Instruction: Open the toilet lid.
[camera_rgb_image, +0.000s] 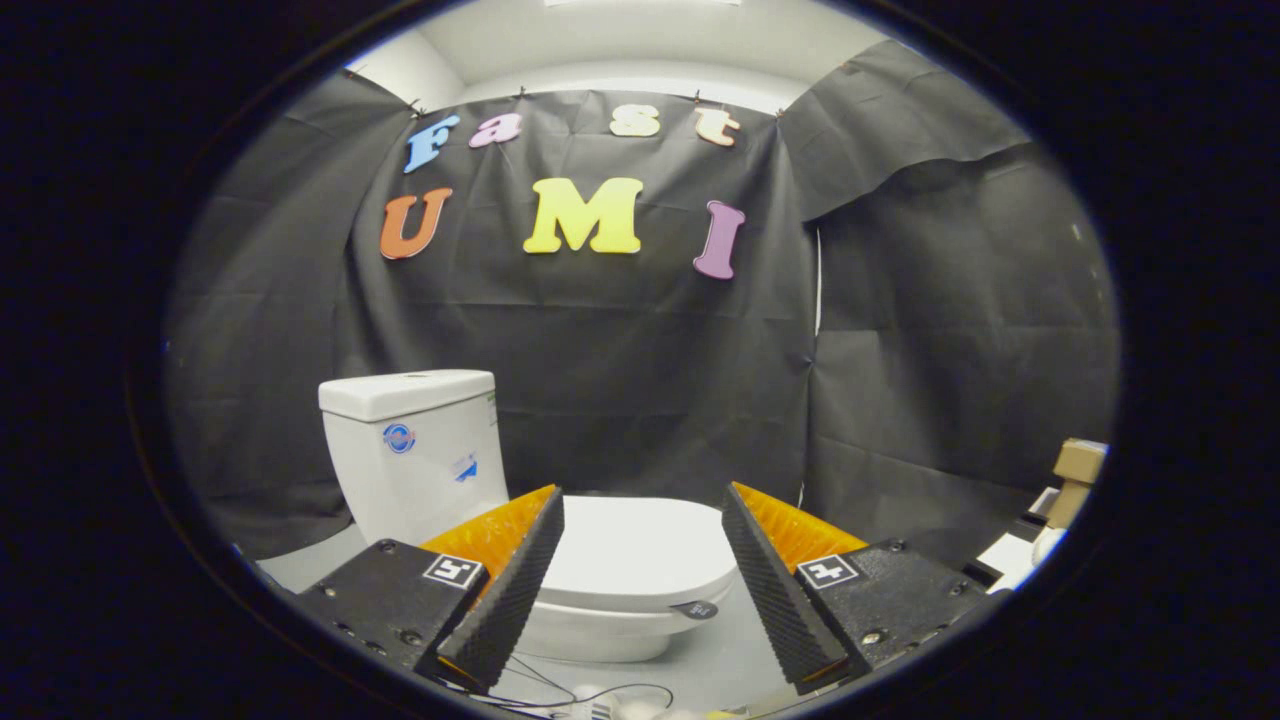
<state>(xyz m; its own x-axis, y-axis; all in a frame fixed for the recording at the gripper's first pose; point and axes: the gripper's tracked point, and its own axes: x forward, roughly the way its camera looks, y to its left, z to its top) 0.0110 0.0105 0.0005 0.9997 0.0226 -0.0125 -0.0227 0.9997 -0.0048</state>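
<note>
Black cloth walls on every side, pale grey floor (710, 660) below, a white toilet (520, 530) standing against the back wall with its tank (415, 450) to the left. Toilet lid (640, 550) down flat over the bowl, just ahead of the gripper (642, 500), partly masked by the left finger (510, 590). Fingers spread wide, grasping nothing; cardboard boxes (1075, 475) cut off at far right, thin cables (590, 692) on the floor hard to make out.
</note>
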